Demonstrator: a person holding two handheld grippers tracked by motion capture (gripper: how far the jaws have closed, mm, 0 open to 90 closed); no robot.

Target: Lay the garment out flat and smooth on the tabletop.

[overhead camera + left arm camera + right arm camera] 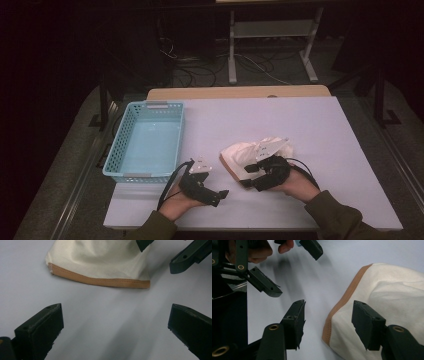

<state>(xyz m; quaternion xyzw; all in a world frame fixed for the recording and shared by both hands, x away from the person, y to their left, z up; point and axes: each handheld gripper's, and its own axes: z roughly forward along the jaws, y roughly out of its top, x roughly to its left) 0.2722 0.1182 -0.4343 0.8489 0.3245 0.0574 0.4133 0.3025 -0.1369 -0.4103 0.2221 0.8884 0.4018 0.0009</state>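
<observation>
so right gripper [327,322] is half open w/ the cloth's [392,297] tan hem between its jaws, not pinched; left gripper [115,327] wide open, empty, cloth just ahead.

The cloth bag [255,152] lies on the table [325,130], right of the basket [147,140] and well apart from it. The right gripper [248,175] sits at the bag's near edge, one jaw over the bag, one beside its hem. The left gripper [222,195] rests nearer than the bag, to its left, just before the basket's near right corner.
</observation>
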